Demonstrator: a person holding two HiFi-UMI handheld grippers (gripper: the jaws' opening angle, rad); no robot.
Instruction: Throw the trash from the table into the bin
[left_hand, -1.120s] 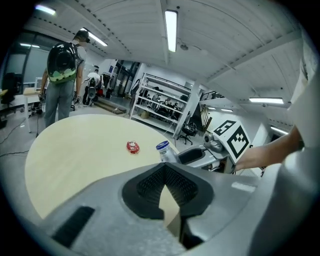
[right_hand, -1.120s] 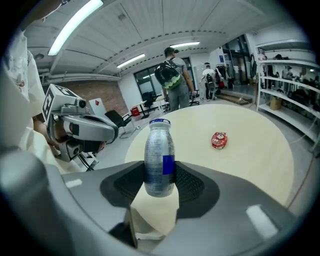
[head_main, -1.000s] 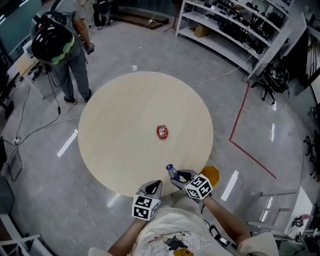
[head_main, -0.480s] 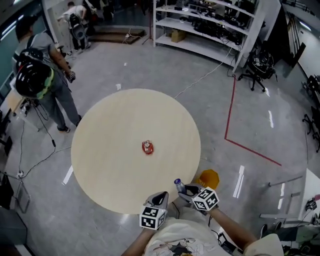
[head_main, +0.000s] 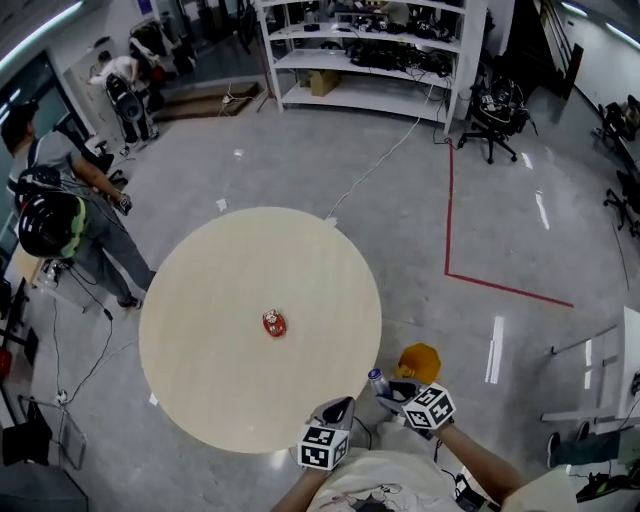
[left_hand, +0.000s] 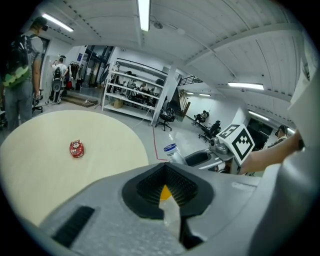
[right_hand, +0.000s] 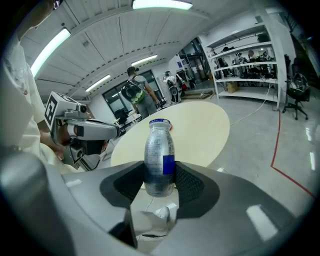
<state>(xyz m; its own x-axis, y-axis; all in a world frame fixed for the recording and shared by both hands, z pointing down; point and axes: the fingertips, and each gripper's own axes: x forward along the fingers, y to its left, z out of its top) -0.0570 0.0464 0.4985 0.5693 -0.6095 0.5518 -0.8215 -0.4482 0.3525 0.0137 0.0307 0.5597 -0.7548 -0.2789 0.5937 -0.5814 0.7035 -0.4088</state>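
A grey floor (head_main: 560, 230) fills the head view, with a red tape line (head_main: 449, 210) bent across its right half. A round, pale tabletop (head_main: 200, 330) sits left of centre. A long shelf (head_main: 370, 55) loaded with gear runs along the top of the frame, and a chair (head_main: 493, 115) stands at its right end. A person (head_main: 62, 228) with a black backpack stands at the left edge, off the tabletop's upper left rim.

An orange bin (head_main: 419, 362) stands on the floor just off the tabletop's lower right rim. The two grippers are side by side at the bottom centre of the frame, both past the rim and over the floor.

The right gripper (head_main: 390, 388) is just below the bin. Its jaws are clamped on the lower body of a small bottle (right_hand: 159, 155), clear with a blue label and a blue cap, held upright.

The left gripper (head_main: 340, 403) is left of the right one. Its jaws are together with nothing between them.

A small red wrapper (head_main: 273, 322), crumpled, lies alone near the middle of the tabletop, well apart from both grippers.
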